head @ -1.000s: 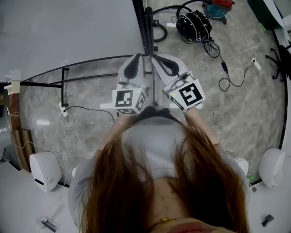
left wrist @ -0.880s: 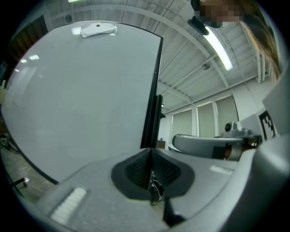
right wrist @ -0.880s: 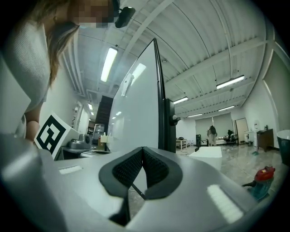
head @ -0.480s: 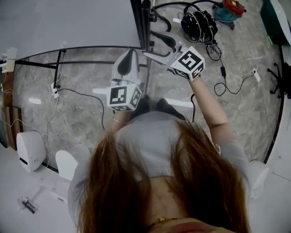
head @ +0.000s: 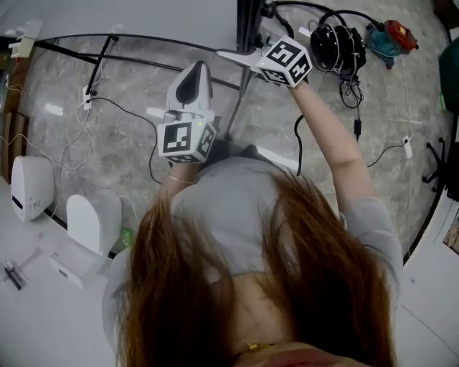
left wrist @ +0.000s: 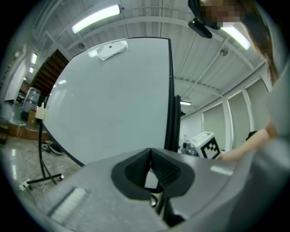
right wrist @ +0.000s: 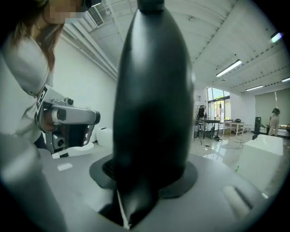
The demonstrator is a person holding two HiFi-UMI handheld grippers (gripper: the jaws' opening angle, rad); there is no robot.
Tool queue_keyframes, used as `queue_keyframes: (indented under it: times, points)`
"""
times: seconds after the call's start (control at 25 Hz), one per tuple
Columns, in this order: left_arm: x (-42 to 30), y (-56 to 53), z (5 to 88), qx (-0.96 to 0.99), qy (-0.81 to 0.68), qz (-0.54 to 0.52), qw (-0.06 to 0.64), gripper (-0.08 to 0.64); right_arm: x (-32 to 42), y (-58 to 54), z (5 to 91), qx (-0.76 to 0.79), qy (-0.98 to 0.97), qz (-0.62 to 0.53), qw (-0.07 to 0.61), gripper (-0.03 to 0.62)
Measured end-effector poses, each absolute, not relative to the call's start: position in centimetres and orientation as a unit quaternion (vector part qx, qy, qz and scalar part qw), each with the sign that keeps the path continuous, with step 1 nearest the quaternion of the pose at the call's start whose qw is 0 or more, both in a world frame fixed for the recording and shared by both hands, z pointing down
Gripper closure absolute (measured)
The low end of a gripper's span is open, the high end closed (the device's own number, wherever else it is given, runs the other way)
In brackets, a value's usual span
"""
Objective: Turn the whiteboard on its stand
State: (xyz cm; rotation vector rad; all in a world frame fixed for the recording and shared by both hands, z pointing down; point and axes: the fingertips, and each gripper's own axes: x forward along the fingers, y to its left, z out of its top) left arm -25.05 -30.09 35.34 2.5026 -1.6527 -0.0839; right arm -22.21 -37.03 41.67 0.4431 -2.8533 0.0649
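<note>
The whiteboard (left wrist: 113,99) fills the left gripper view, its pale face bounded by a black frame edge (left wrist: 171,90). In the head view the board (head: 129,18) lies along the top, with its black edge (head: 247,21) running down. My right gripper (head: 240,54) reaches left onto that edge. The black edge (right wrist: 152,90) stands between its jaws and fills the gap from pad to pad; the jaws have just been closing on it (right wrist: 149,172). My left gripper (head: 195,68) points at the board face from a short way off. Its pads (left wrist: 156,165) meet, with nothing between them.
The stand's black floor bars (head: 100,54) spread under the board. Cables (head: 107,107) trail across the marble floor. A black coiled bundle (head: 333,46) and a red-and-blue tool (head: 391,36) lie at the top right. Two white units (head: 29,190) stand at the left.
The right gripper has swung away from the left one, up to the board's black edge, and its jaws went from shut to wide apart. The left gripper shifted slightly left.
</note>
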Motion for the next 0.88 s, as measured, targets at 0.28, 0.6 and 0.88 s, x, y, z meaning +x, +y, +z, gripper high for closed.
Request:
queue_keyframes:
  times: [0.28,0.6,0.88]
  points:
    - [-25.3,-30.7,36.1,0.825,-0.560,-0.019,0.078,0.560,-22.7,-37.8,41.3,0.137,-0.986,0.024,0.096,0.482]
    - [-21.8,-30.5,37.2,0.828,-0.553,-0.015,0.094,0.560,-22.7,-37.0,41.2,0.136,-0.986,0.025,0.096,0.485]
    - [-20.3,-29.8,38.6,0.826,-0.552,-0.006,0.117,0.560,-22.1,-35.7,40.8,0.137,-0.986,0.026,0.093,0.482]
